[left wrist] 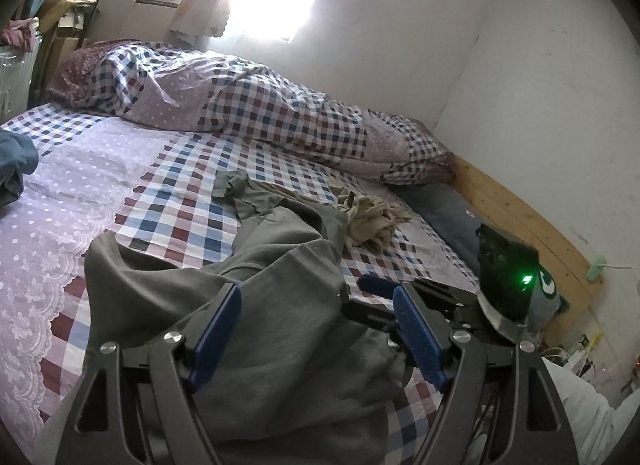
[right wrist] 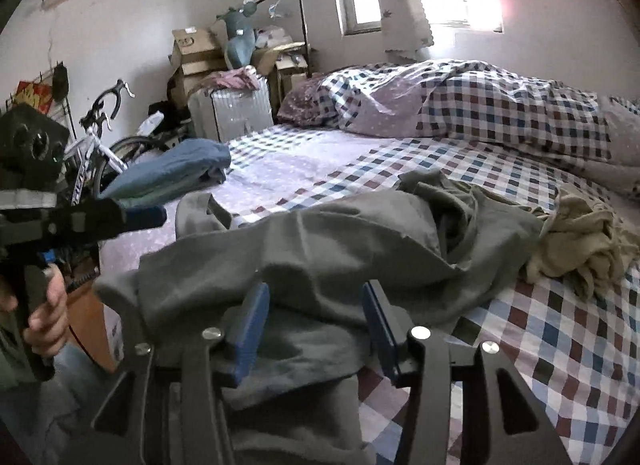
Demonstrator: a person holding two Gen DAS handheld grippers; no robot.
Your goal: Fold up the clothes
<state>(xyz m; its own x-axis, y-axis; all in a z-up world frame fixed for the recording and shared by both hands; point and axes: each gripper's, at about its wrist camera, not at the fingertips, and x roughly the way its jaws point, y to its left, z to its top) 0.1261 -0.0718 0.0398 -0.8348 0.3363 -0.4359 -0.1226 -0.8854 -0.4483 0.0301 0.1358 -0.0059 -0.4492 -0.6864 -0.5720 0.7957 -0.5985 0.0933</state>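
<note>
Both grippers stand open over the grey garment: left gripper wide, right gripper narrower, cloth between its pads, seemingly unpinched. Grab one layer at an edge. Beyond the fingertips lies a beige garment.

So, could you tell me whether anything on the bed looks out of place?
Only the unfolded clothes: the grey garment lies rumpled across the near edge, and a beige garment sits crumpled beside it. Nothing looks damaged.
</note>
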